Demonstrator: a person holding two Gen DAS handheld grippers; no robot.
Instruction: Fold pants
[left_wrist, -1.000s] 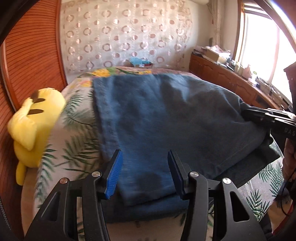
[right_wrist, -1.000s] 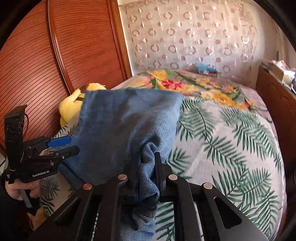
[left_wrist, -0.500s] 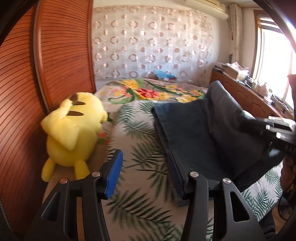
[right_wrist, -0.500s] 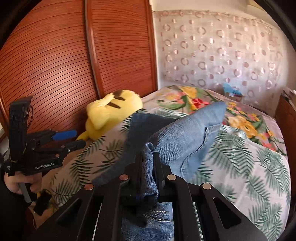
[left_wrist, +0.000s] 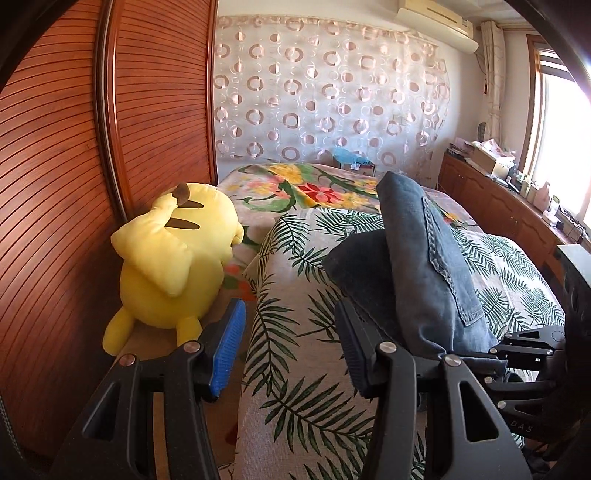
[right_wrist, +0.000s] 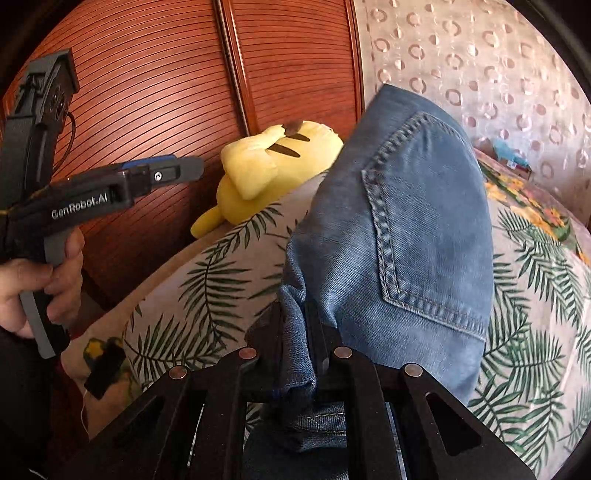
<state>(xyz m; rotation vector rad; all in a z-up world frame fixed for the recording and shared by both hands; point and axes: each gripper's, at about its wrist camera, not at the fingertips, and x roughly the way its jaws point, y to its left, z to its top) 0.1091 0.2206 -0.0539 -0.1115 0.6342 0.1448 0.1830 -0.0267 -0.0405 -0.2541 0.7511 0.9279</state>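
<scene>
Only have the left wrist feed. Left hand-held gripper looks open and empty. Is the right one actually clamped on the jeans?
Observer: Yes. In the right wrist view the right hand-held gripper is shut on a bunched fold of the jeans.
Operator: What faces its camera?
Observer: A back pocket, stitched side outward, just above the jaws.
Operator: Left one touching denim anywhere?
Observer: No. The left hand-held gripper is apart from the denim, in front of the wardrobe door.

Matt denim pants (stitched seams), plush toy, glossy ribbed wooden doors.
</scene>
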